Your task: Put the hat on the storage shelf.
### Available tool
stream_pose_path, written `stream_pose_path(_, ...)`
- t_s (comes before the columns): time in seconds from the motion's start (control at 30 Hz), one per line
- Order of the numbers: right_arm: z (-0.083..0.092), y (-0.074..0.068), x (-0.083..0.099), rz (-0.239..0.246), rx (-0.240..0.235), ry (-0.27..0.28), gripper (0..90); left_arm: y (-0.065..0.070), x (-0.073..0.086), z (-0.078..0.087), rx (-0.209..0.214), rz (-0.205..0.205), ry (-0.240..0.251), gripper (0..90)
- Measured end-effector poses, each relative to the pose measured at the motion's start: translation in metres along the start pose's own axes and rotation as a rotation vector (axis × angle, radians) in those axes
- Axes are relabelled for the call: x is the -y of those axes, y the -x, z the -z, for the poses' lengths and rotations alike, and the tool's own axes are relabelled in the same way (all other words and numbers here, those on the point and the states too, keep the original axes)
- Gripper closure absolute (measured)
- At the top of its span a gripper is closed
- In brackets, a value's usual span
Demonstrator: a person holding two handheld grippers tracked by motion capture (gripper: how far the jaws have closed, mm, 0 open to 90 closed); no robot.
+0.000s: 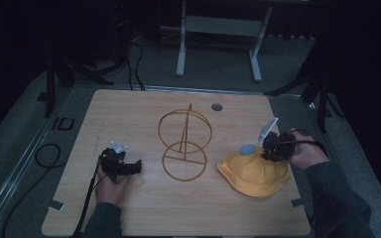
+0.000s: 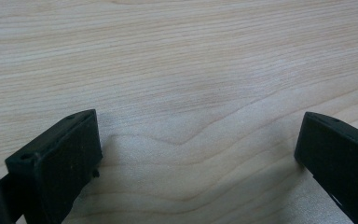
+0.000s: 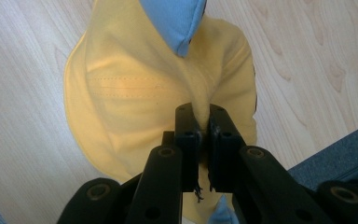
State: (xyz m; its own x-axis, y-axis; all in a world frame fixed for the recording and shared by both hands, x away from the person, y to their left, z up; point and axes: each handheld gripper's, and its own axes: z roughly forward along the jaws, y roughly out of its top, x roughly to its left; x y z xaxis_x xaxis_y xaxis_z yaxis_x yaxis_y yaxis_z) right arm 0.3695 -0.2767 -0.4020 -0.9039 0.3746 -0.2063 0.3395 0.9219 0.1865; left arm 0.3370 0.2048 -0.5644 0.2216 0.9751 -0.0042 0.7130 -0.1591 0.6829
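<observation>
Right gripper (image 3: 204, 128) pinching yellow hat (image 3: 135, 93) at table's (image 1: 129, 208) four o'clock — lift stage, apparently. Left gripper (image 2: 196, 154) spread, idle at eight o'clock. Next, likely — carrying toward wire stand (image 1: 184, 144).

High view above the table (image 1: 129, 208); tongs views close over wood (right's sharing the yellow hat (image 3: 121, 93)).

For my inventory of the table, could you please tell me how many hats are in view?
1. A yellow hat with a blue part lies at the table's right side, beside the wire stand; the right gripper pinches its fabric. None seems hidden.
</observation>
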Motion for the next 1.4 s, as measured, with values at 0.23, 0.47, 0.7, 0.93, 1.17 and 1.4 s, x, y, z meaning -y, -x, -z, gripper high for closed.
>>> stream_pose_path(0.23, 0.010, 0.002, -0.004, 0.003, 0.002, 0.006, 84.6, 0.000, 0.000, 0.000, -0.001, 0.004, 0.003, 0.4)
stream_pose_path(0.47, 0.023, 0.003, -0.011, 0.024, 0.018, 0.018, 84.6, 0.000, 0.000, 0.000, 0.000, 0.001, 0.000, 0.4)
stream_pose_path(0.7, 0.033, 0.003, -0.017, 0.034, 0.025, 0.036, 84.6, 0.000, 0.000, 0.000, 0.000, 0.002, 0.001, 0.4)
stream_pose_path(0.93, 0.043, 0.007, -0.023, 0.033, 0.036, 0.058, 84.6, 0.000, 0.000, 0.000, 0.000, 0.000, 0.000, 0.4)
stream_pose_path(1.17, 0.049, 0.011, -0.028, 0.033, 0.040, 0.081, 84.6, 0.000, 0.000, 0.000, 0.000, 0.000, 0.000, 0.4)
stream_pose_path(1.4, 0.057, 0.015, -0.034, 0.026, 0.046, 0.097, 84.6, 0.000, 0.000, 0.000, -0.001, -0.002, 0.000, 0.4)
